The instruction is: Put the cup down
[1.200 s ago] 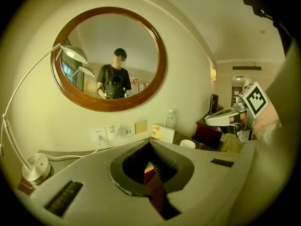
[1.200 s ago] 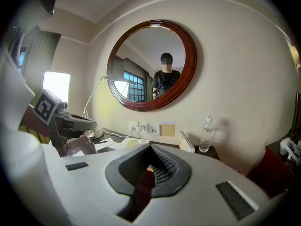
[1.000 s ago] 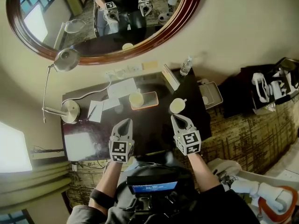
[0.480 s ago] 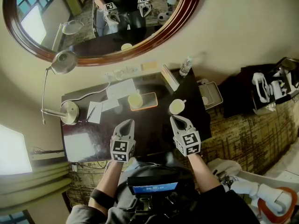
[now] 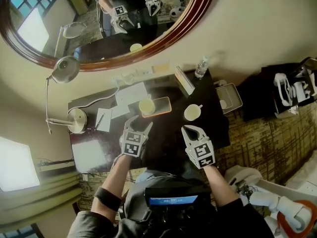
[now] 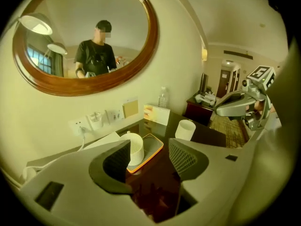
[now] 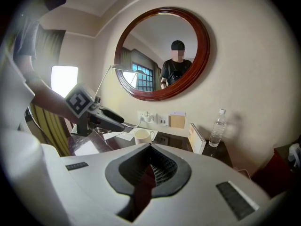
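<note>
A cream cup (image 5: 146,105) stands on an orange-rimmed tray (image 5: 161,106) at the back of the dark desk (image 5: 163,138). A second cream cup (image 5: 192,112) stands on the bare desk to its right. My left gripper (image 5: 139,123) is just short of the tray cup; its jaws have just been opening and nothing is between them. In the left gripper view the tray cup (image 6: 135,147) shows partly behind the left jaw, beyond the open left gripper (image 6: 149,147). My right gripper (image 5: 187,130) is shut and empty, a little short of the second cup (image 6: 185,129).
A desk lamp (image 5: 74,119) and papers (image 5: 130,94) lie at the left back. A water bottle (image 5: 201,67) and a standing card (image 5: 184,81) are at the back right. A big oval mirror (image 5: 109,29) hangs above. A small side tray (image 5: 231,97) sits off the desk's right edge.
My left gripper has moved forward and down toward the cup on the tray, and its jaws have gone from shut to open. The right gripper has stayed where it was.
</note>
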The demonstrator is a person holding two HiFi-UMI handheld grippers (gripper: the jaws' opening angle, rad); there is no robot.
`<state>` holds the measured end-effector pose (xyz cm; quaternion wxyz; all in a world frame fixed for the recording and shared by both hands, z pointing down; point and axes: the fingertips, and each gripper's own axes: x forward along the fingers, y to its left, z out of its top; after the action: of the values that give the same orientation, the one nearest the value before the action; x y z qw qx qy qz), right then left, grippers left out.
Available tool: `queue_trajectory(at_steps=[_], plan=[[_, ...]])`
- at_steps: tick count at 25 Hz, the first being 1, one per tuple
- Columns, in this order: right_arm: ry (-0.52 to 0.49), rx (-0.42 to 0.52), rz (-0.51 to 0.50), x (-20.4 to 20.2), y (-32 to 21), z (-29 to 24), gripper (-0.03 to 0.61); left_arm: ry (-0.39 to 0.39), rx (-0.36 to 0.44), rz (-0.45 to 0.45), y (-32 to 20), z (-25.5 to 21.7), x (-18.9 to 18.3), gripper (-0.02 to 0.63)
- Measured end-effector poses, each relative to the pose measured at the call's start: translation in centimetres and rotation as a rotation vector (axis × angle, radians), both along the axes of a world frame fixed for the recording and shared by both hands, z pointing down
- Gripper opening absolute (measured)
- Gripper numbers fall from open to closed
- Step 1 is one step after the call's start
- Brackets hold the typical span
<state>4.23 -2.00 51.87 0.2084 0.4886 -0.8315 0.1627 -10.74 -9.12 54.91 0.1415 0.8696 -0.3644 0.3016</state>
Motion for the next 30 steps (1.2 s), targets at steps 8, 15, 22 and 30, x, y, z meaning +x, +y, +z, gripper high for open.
queue_trajectory(at_steps=[8, 15, 22, 30], plan=[[0.017, -0.032, -0.039, -0.7, -0.2, 2.1, 0.017, -0.184, -0.117, 0.088, -5.5, 6.4, 1.2, 0.496], [0.013, -0.088, -0.021, -0.6, -0.2, 4.0, 0.017, -0.282, -0.203, 0.157, -7.9, 10.7, 1.7, 0.543], [0.008, -0.115, -0.001, 0.0, 0.5, 5.6, 0.017, -0.333, -0.261, 0.174, -9.3, 13.8, 1.5, 0.543], [0.005, -0.132, 0.019, 0.9, 1.3, 6.5, 0.017, -0.371, -0.312, 0.176, -9.4, 15.4, 1.4, 0.447]])
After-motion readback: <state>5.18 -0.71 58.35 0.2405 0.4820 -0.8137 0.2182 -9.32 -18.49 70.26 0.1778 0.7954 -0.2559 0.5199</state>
